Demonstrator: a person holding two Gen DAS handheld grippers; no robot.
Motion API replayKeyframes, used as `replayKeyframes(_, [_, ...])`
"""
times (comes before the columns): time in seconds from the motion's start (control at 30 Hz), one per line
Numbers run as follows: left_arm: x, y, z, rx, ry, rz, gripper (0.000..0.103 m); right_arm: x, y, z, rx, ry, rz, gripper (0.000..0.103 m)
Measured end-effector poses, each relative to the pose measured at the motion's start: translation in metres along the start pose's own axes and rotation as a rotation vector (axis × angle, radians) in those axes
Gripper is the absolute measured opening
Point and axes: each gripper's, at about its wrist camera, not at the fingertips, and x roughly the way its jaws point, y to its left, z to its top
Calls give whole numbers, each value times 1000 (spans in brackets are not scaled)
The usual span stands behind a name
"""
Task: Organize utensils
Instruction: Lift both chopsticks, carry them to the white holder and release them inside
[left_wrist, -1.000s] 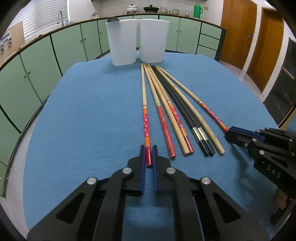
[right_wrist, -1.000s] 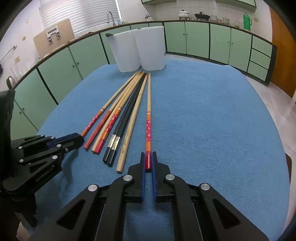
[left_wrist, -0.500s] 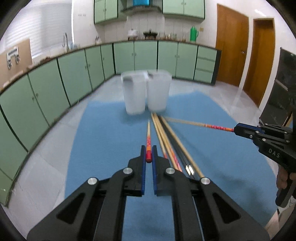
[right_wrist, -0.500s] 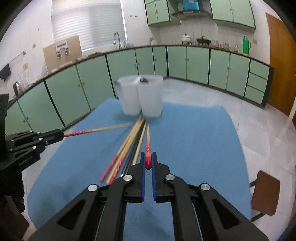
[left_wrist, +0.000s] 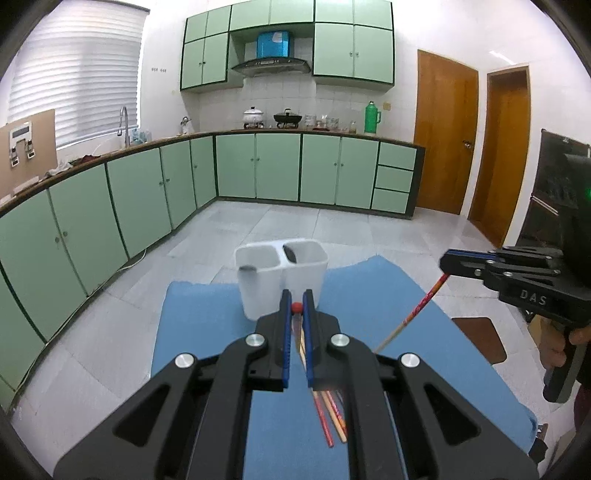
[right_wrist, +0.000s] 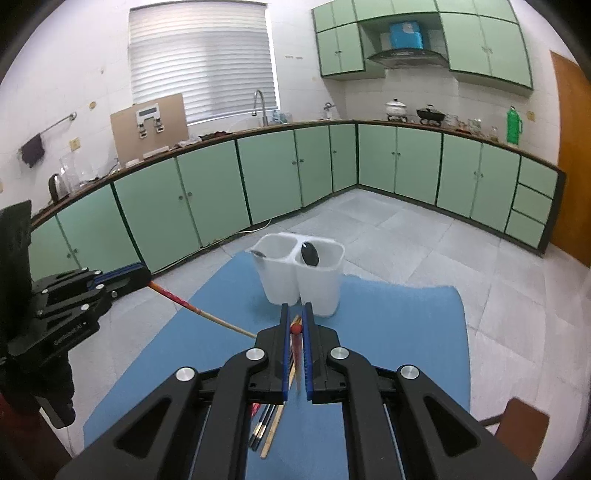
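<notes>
My left gripper (left_wrist: 296, 301) is clenched on one red-ended chopstick (left_wrist: 296, 307), whose round red tip shows between the blue pads at the finger ends; the shaft runs back below the fingers and is mostly hidden. Seen from my right wrist camera, that same left gripper (right_wrist: 142, 275) sits off to the left and the chopstick (right_wrist: 195, 309) slants down from it toward the blue mat (right_wrist: 388, 332). Straight ahead of the left fingers, beyond their tips, stands the white two-compartment holder (left_wrist: 282, 278) on the far edge of the mat, a dark spoon bowl (left_wrist: 290, 254) showing in its right compartment. Under and just behind the left fingers lie the remaining chopsticks (left_wrist: 330, 421) on the mat. To the right, my right gripper (right_wrist: 294, 325) is likewise clamped on a second red-tipped chopstick (right_wrist: 295, 329); in the left wrist view that gripper (left_wrist: 447, 267) is held up at the right edge by a hand (left_wrist: 565, 350), its chopstick (left_wrist: 413, 314) angling down to the mat. Below the right fingers lie dark and pale chopsticks (right_wrist: 267, 428).
</notes>
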Motion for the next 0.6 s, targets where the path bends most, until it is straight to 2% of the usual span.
replayKeyframes(0.2, [-8,8,25,-15,-48,-11,5,1,-8,39,7,-30,38,6])
replayKeyframes(0.43, [-19,17,78,15,-140,5,5,-2,-17,98,0,-137,37,6])
replayKeyframes(0.6, [-7,22,114,35,-181,25,5,12,-18,139,-9,-212,13,6])
